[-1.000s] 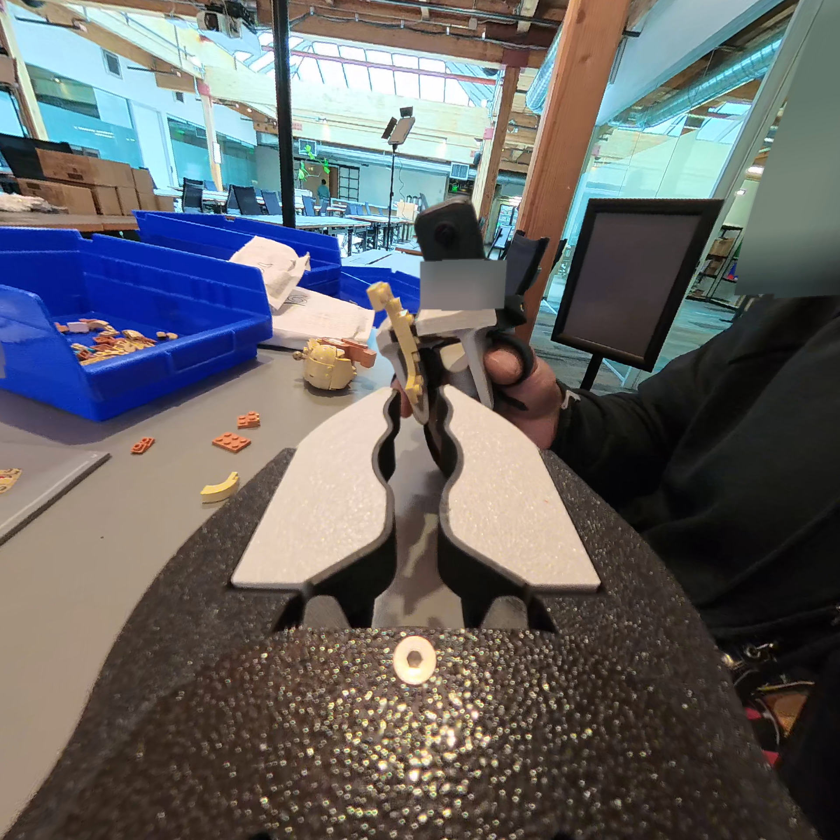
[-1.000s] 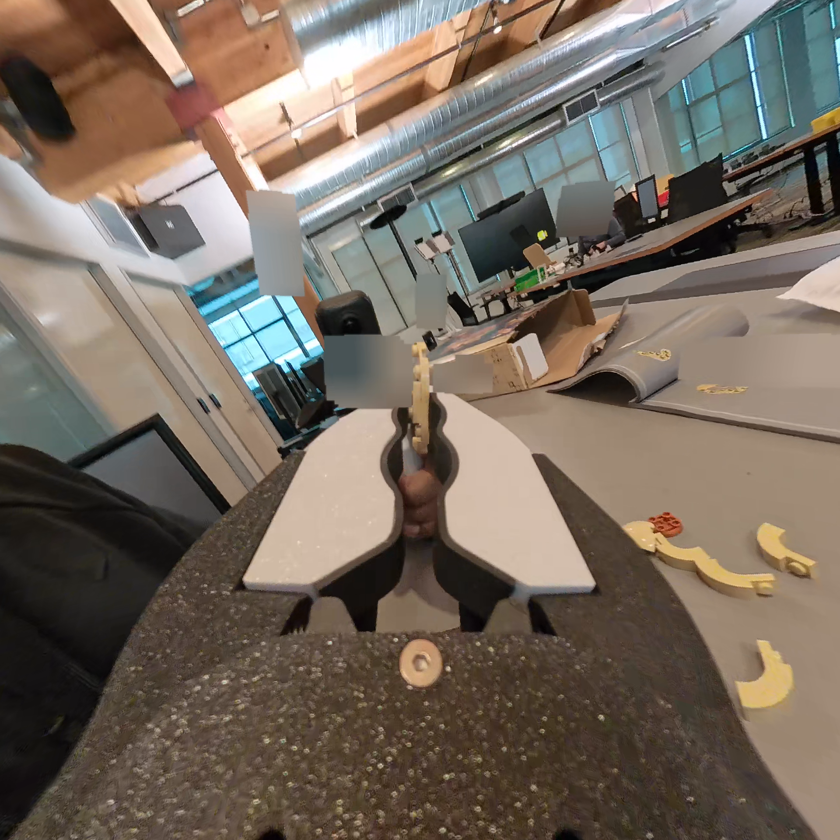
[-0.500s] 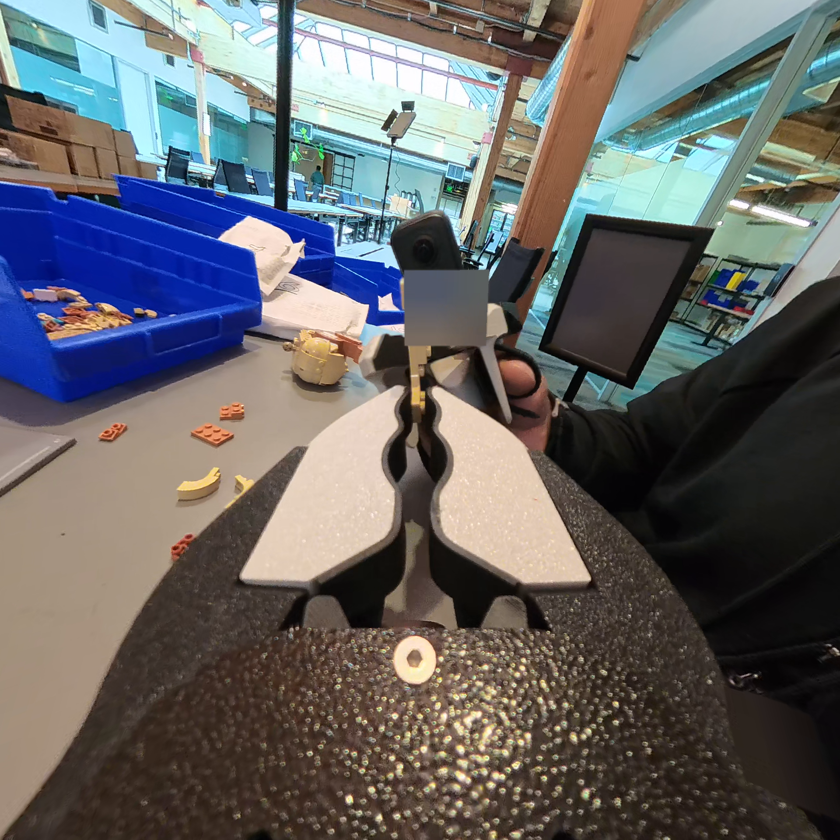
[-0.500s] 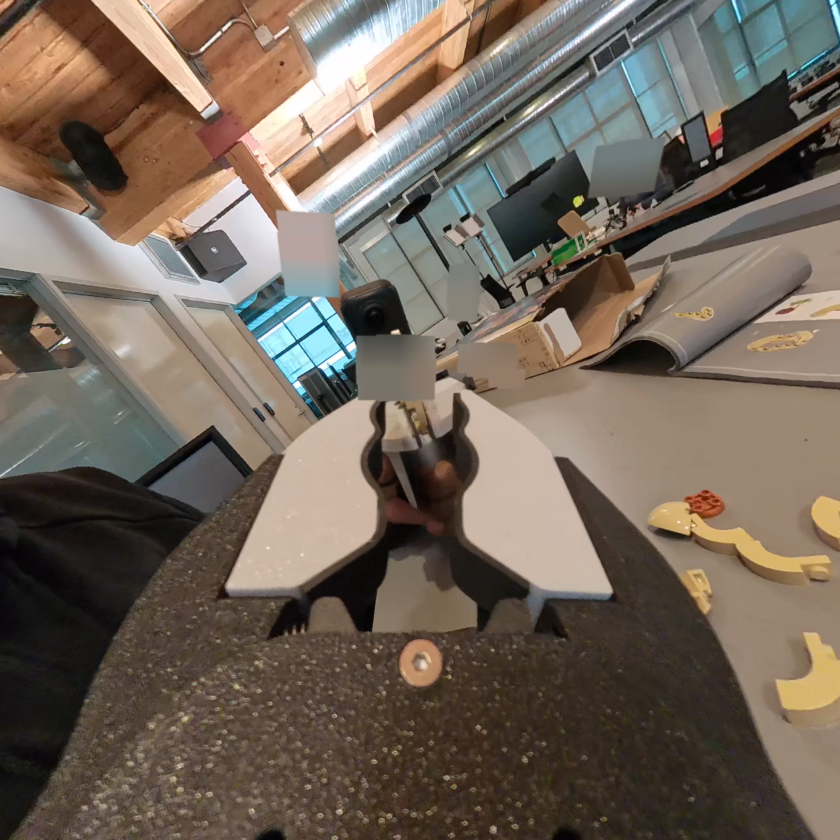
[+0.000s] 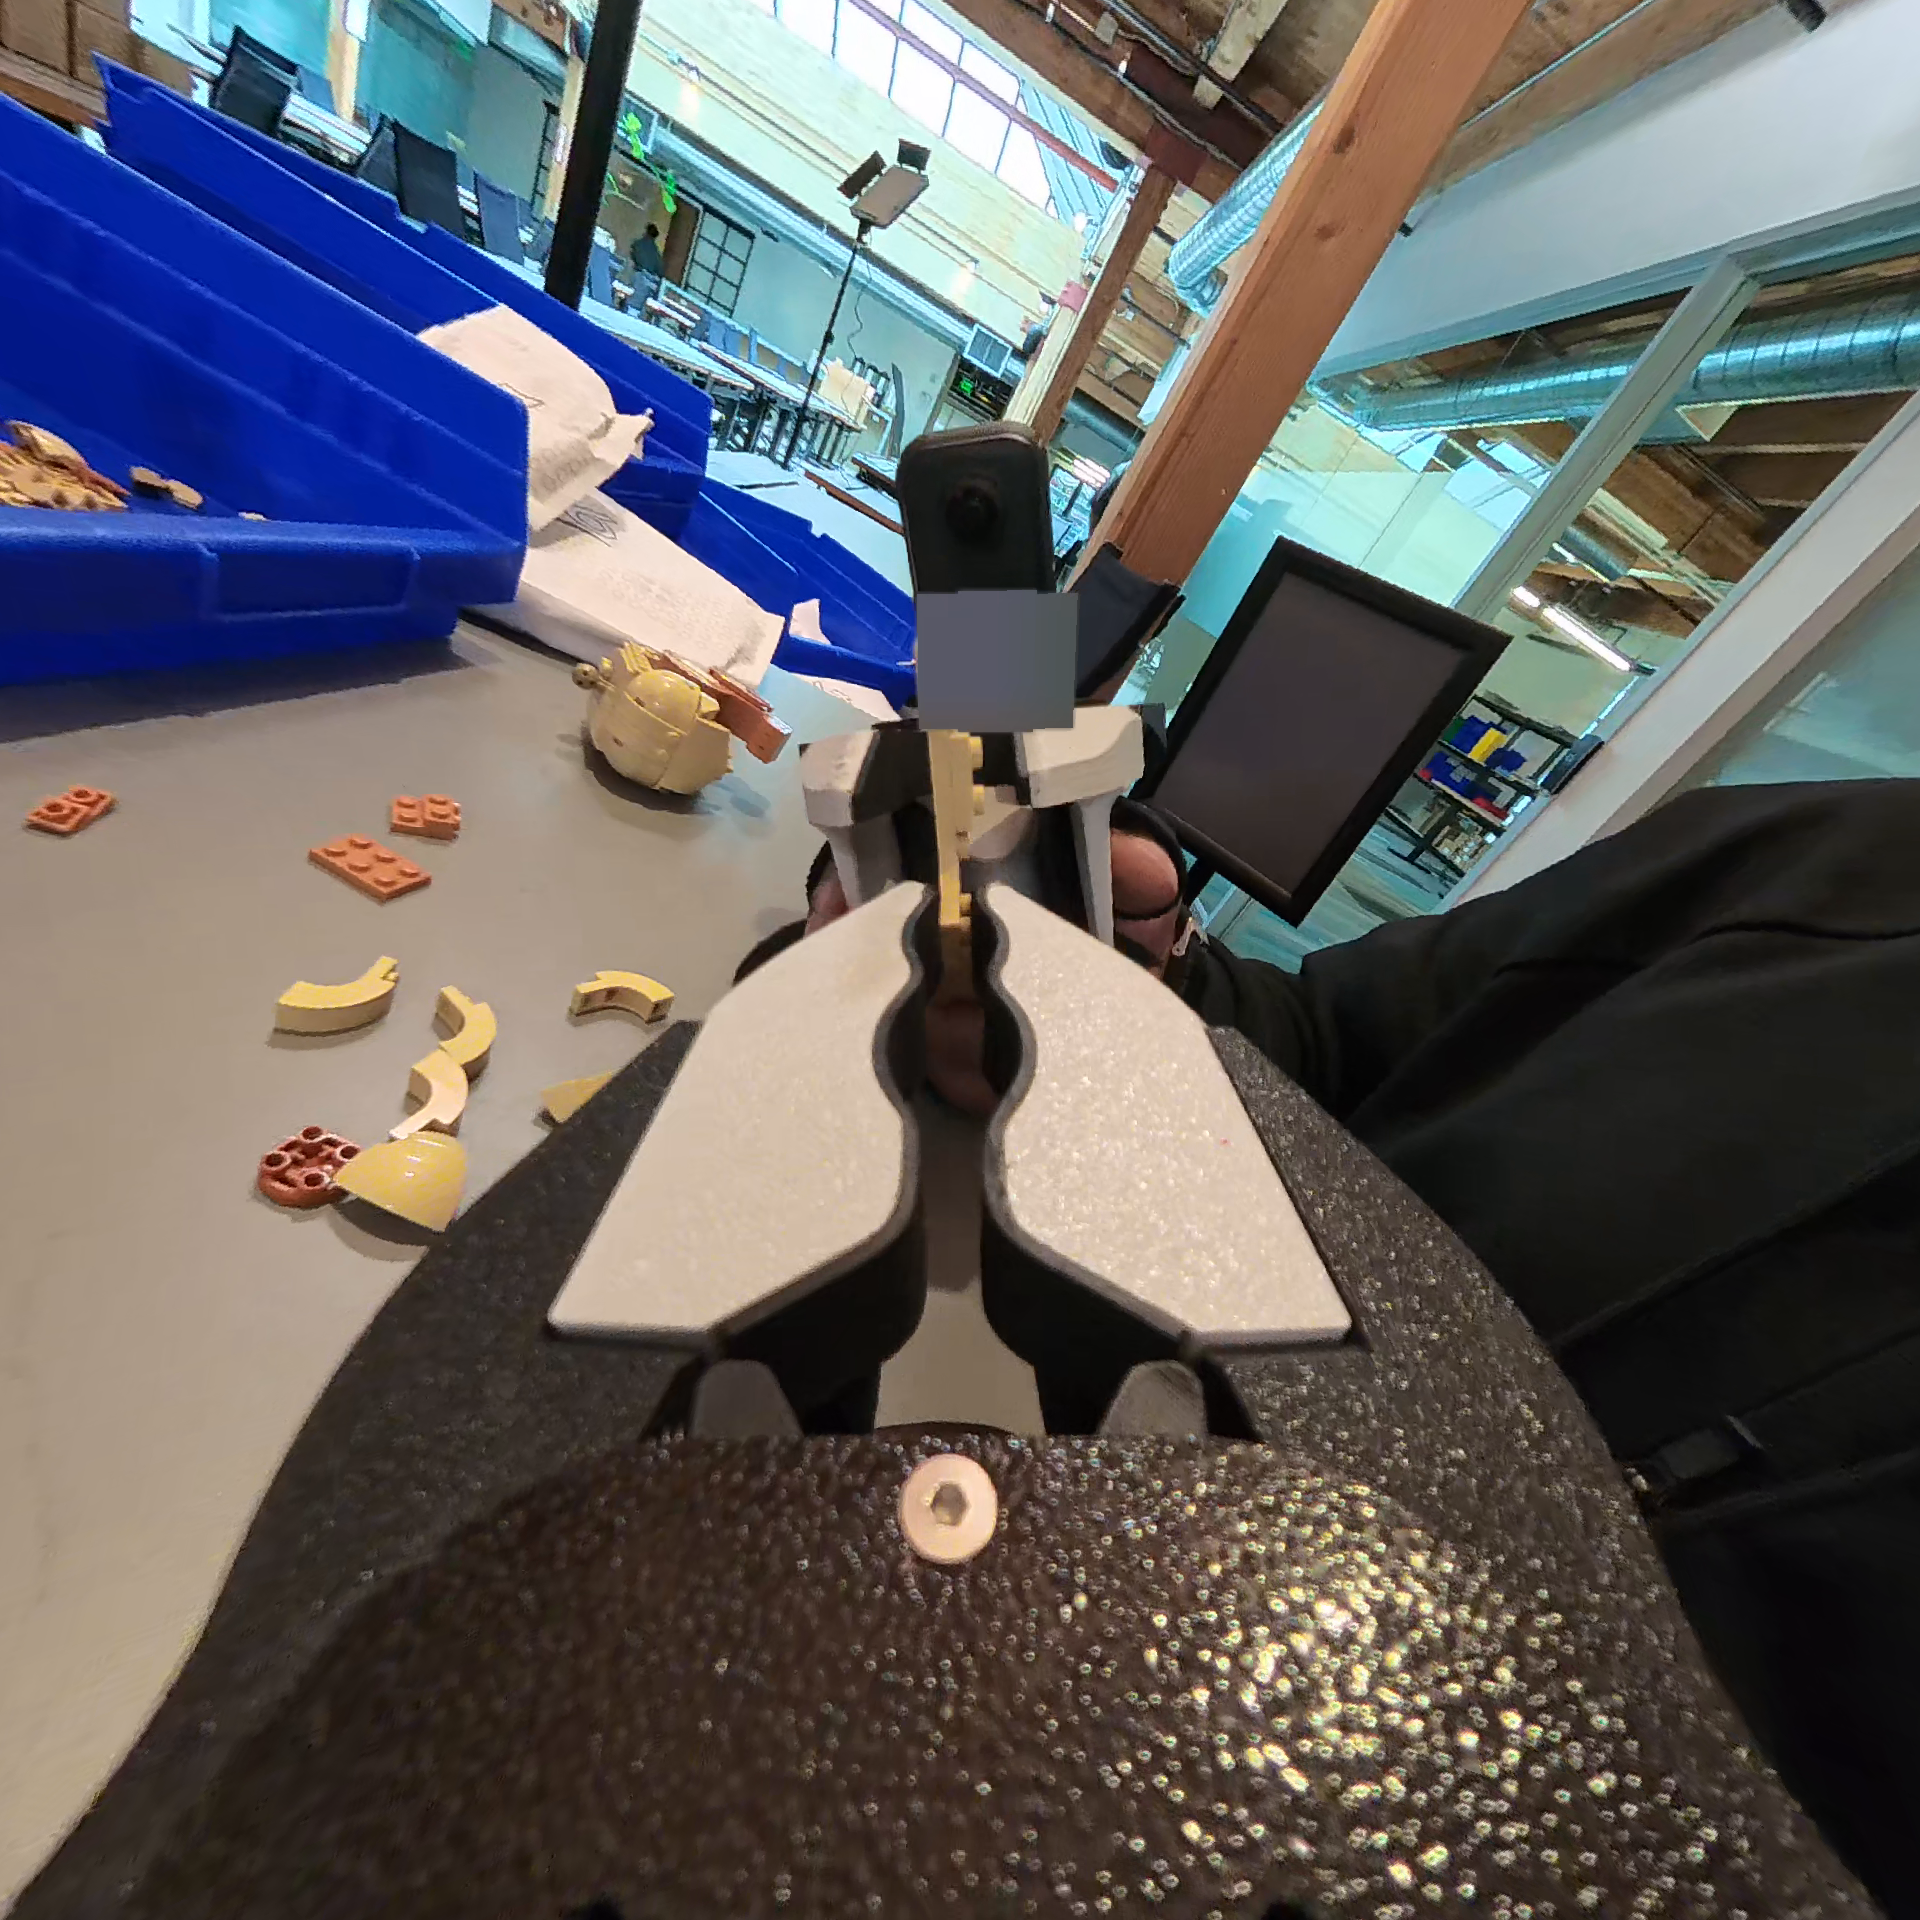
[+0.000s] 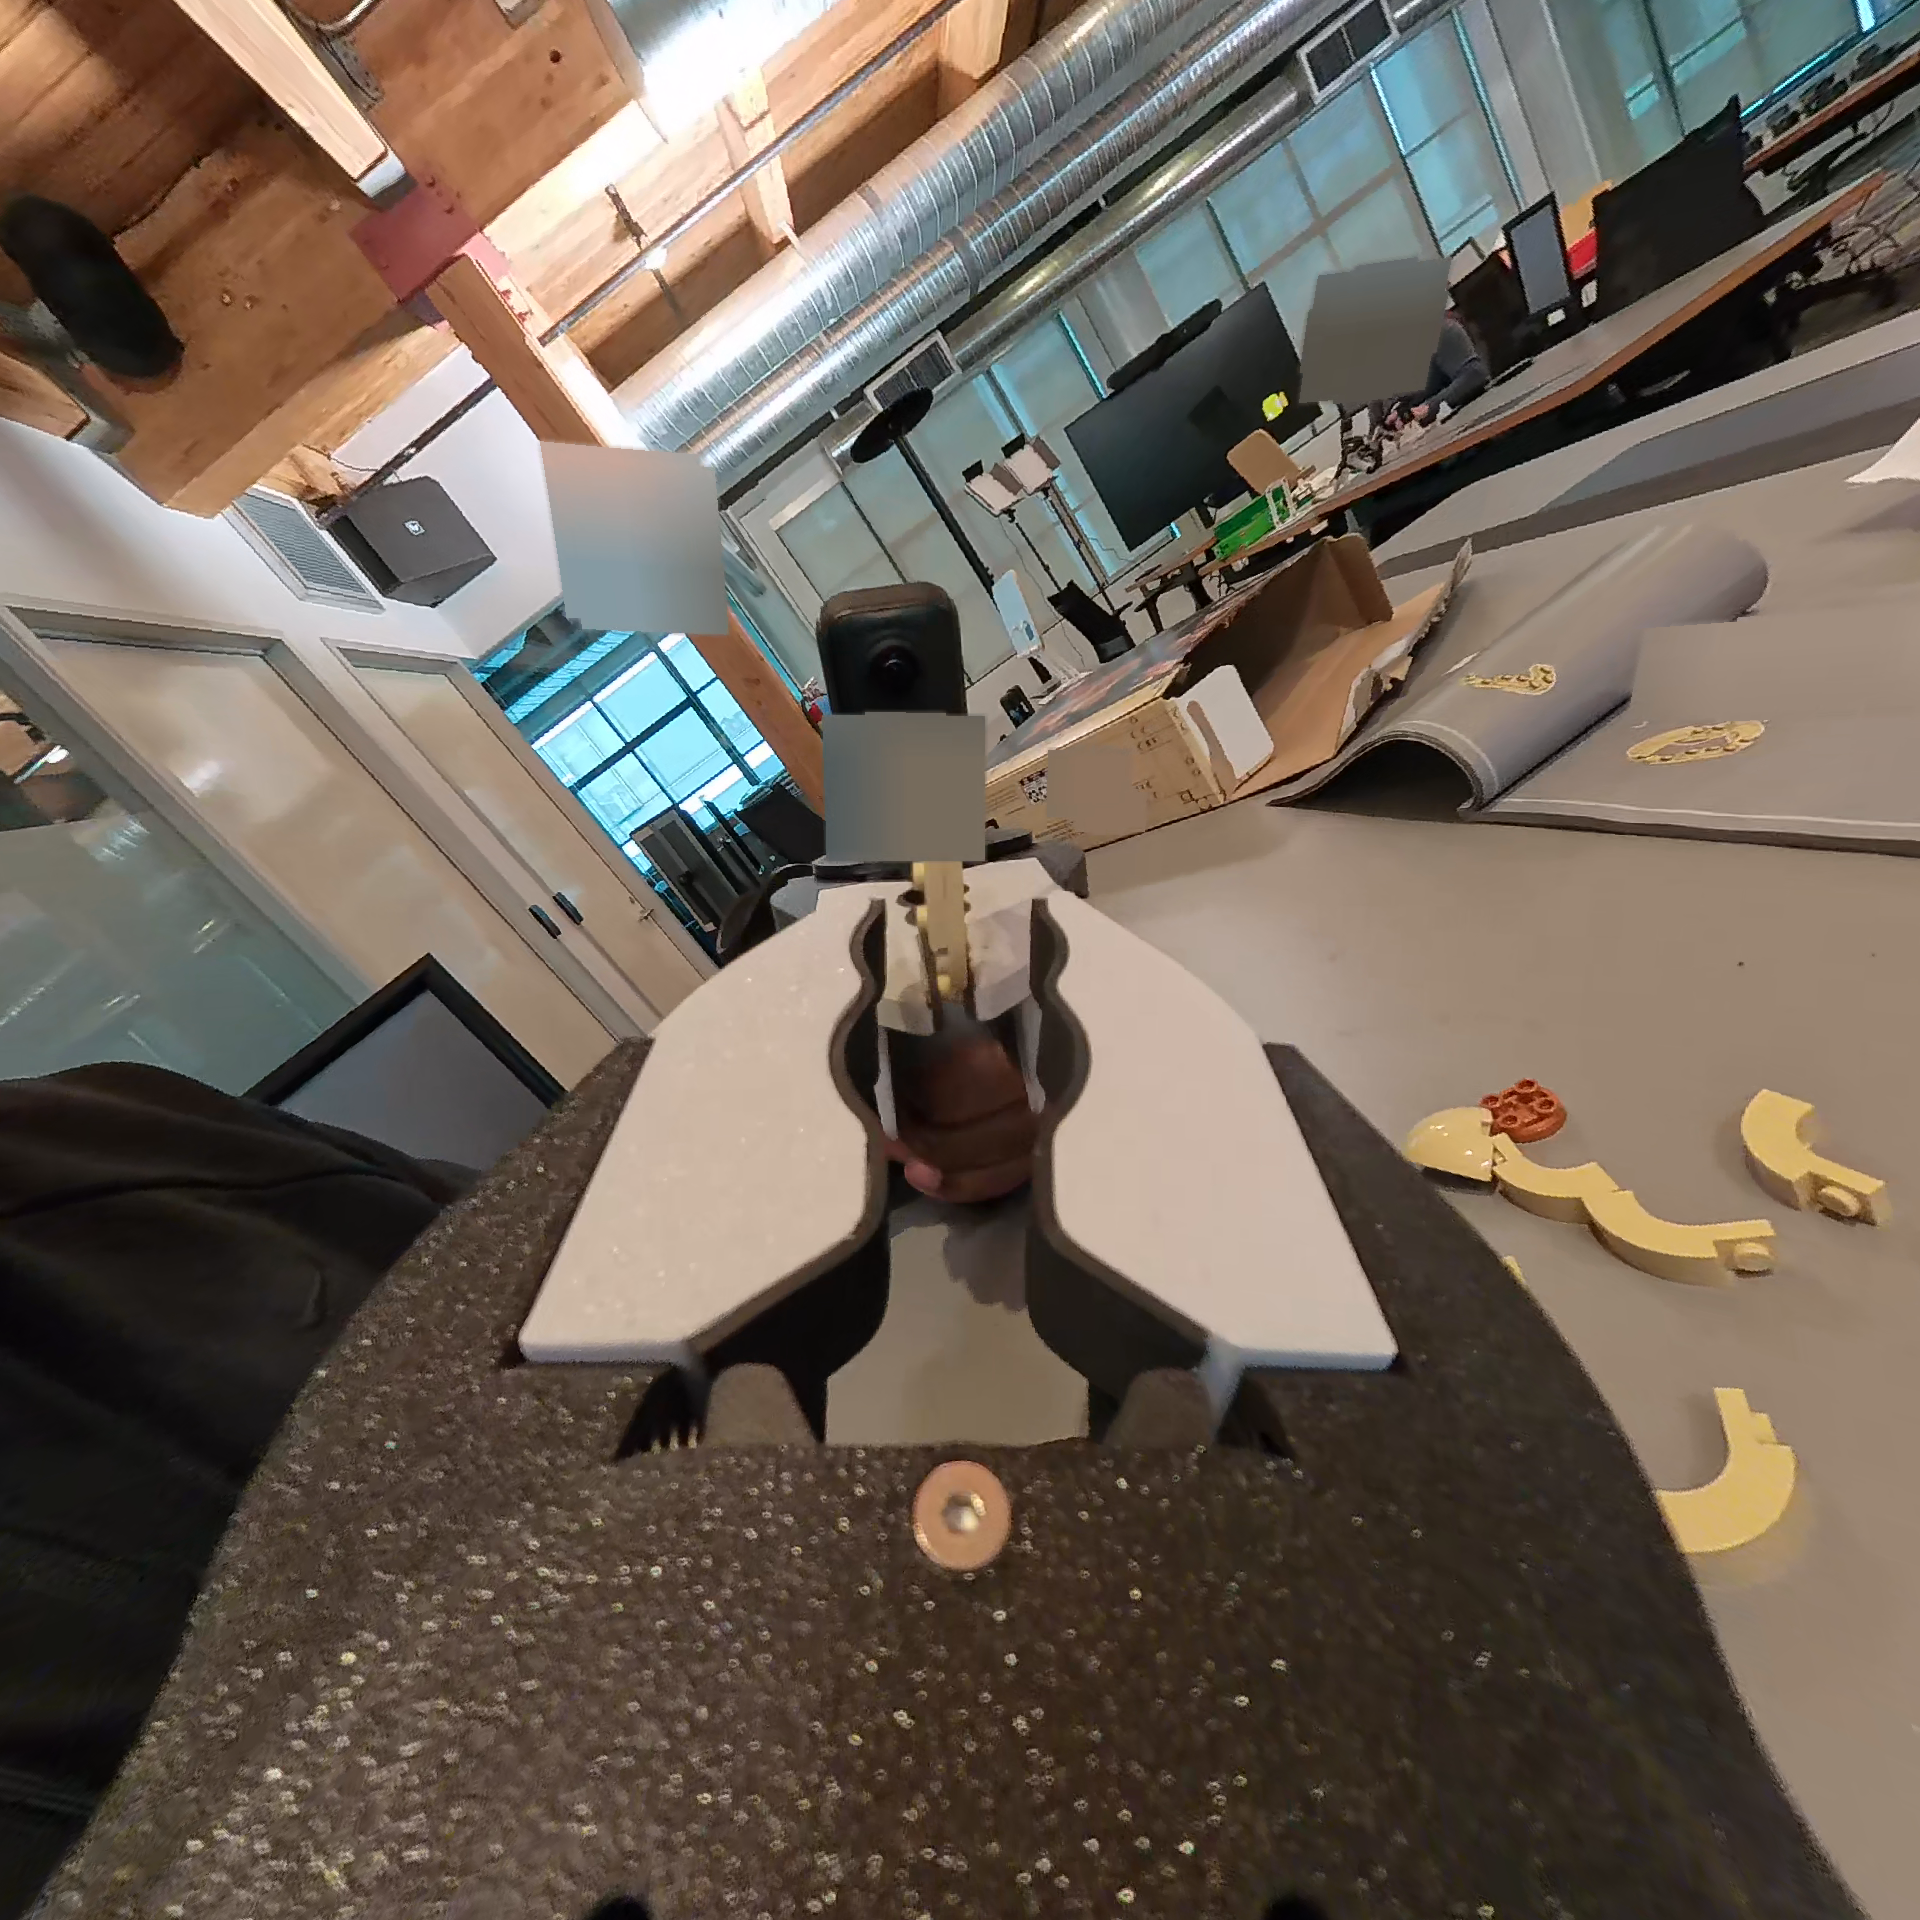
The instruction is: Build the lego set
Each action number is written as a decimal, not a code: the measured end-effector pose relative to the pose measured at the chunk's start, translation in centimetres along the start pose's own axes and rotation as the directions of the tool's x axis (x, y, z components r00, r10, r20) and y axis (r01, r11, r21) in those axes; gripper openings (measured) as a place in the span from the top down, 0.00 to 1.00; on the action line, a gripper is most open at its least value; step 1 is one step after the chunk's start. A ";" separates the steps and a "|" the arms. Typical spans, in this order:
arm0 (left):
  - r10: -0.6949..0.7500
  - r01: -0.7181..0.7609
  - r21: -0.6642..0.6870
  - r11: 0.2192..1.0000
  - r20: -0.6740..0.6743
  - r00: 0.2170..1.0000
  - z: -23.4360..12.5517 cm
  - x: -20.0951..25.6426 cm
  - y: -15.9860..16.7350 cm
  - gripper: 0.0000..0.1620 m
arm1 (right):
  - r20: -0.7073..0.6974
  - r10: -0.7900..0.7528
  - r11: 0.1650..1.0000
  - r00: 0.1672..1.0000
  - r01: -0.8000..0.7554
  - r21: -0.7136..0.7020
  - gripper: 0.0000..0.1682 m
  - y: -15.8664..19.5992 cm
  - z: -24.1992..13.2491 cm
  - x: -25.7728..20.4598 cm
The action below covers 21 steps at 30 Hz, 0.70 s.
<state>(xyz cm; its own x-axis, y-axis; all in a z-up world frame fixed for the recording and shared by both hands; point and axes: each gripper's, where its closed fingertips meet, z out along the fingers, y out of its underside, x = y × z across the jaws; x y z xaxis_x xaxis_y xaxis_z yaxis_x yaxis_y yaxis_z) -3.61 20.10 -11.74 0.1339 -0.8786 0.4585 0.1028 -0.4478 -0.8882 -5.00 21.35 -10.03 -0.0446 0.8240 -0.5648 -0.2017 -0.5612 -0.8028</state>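
Observation:
A long tan studded lego piece (image 5: 954, 831) stands upright between the two grippers, which face each other above the grey table (image 5: 156, 1299). My left gripper (image 5: 951, 904) is shut on its lower end. My right gripper (image 6: 954, 920) is open, with a finger on either side of the piece (image 6: 943, 935) and not touching it. In the left wrist view the right gripper (image 5: 956, 779) shows beyond, its fingers spread wide. In the right wrist view the left gripper (image 6: 945, 1003) shows clamped on the piece.
Loose tan arches (image 5: 335, 997), orange plates (image 5: 369, 868) and a round tan sub-assembly (image 5: 660, 727) lie on the table. Blue bins (image 5: 260, 582) stand behind. A joined tan arch chain (image 6: 1600, 1216), an open booklet (image 6: 1662, 769) and a cardboard box (image 6: 1143, 769) lie beside the right gripper. Only a small space, under 4 cm, lies between the two pairs of fingers. The joined tan arch chain (image 6: 1600, 1216) is about 12 cm from both grippers' fingertips. The left camera catches it too, in the left wrist view (image 5: 472, 1054).
The tan piece has passed from my right gripper to my left. The right gripper opened and let go; the left closed on it. Both grippers have dropped closer to the table.

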 end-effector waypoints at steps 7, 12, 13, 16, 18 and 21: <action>0.025 -0.024 -0.037 0.999 0.016 1.000 0.4 0.0 0.5 0.97 | 0.002 -0.019 1.000 1.000 0.019 0.010 0.95 -0.1 -0.2 -0.1; 0.033 -0.032 -0.040 0.999 0.014 0.999 0.4 0.1 0.6 0.97 | -0.021 -0.074 0.997 0.997 0.074 0.007 0.95 0.0 -0.2 -0.2; 0.036 -0.035 -0.039 0.999 0.012 0.999 0.4 0.2 0.6 0.97 | -0.021 -0.086 0.996 0.996 0.086 0.007 0.95 0.0 -0.2 -0.3; 0.044 -0.044 -0.036 0.998 0.007 0.999 0.3 0.4 0.6 0.97 | -0.016 -0.096 0.995 0.995 0.097 0.009 0.95 0.0 -0.1 -0.5; 0.045 -0.044 -0.036 0.998 0.006 0.999 0.4 0.4 0.6 0.97 | -0.009 -0.091 0.996 0.996 0.091 0.012 0.95 0.0 -0.1 -0.5; 0.045 -0.045 -0.033 0.998 0.011 0.999 0.3 0.3 0.5 0.97 | 0.016 -0.053 0.999 0.998 0.053 0.008 0.94 0.0 -0.1 -0.6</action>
<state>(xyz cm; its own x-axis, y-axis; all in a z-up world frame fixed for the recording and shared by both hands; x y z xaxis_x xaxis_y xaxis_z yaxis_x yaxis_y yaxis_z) -3.17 19.66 -12.06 0.1491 -0.8961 0.4182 0.0642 -0.4132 -0.9084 -4.86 20.82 -9.71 -0.0491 0.8539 -0.5182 -0.2121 -0.5159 -0.8300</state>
